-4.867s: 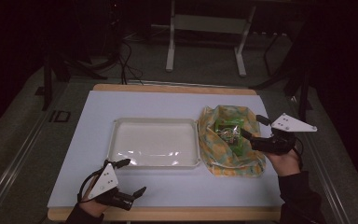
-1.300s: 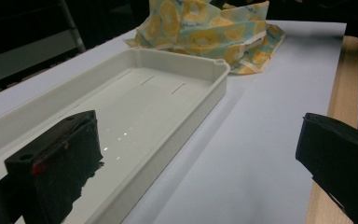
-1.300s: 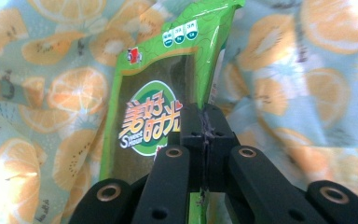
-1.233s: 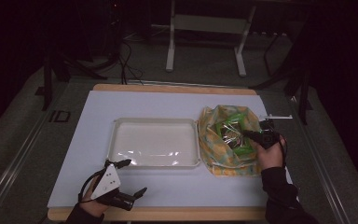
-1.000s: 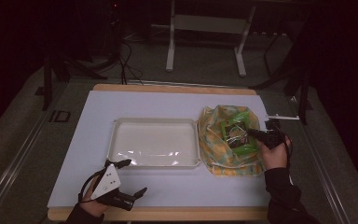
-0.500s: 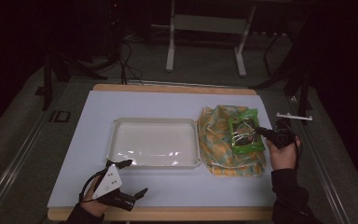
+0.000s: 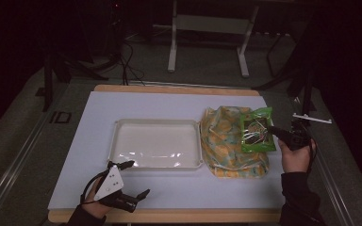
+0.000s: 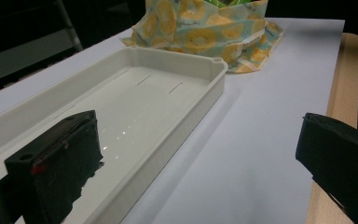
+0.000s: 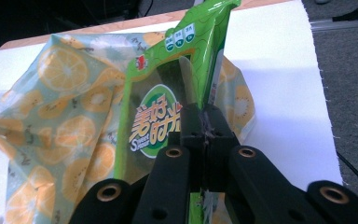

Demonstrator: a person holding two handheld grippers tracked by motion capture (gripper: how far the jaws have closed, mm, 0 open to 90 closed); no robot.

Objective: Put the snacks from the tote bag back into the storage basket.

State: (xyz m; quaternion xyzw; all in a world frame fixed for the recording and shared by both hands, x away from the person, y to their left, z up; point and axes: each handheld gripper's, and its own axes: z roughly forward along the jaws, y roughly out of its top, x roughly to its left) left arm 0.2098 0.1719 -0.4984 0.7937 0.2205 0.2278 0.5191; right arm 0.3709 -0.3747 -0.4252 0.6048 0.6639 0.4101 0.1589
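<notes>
My right gripper (image 7: 275,132) (image 9: 204,122) is shut on the edge of a green snack packet (image 7: 256,130) (image 9: 168,98), holding it upright just above a fruit-print bag (image 7: 226,141) (image 9: 56,126) at the right of the table. Left of the bag lies an empty white tray (image 7: 156,143) (image 8: 200,70). Near the table's front left edge my left gripper (image 7: 131,181) stands open, nothing between its fingers (image 8: 60,163), pointing along the tray toward the bag (image 8: 205,28).
A white sheet (image 7: 169,108) covers the wooden table, whose front edge (image 7: 179,215) shows as a bare strip. Dark floor, cables and a metal stand (image 7: 207,28) lie beyond the far edge.
My right gripper has lifted the green packet out of the bag and drawn it up and to the right. The left gripper has stayed where it was.
</notes>
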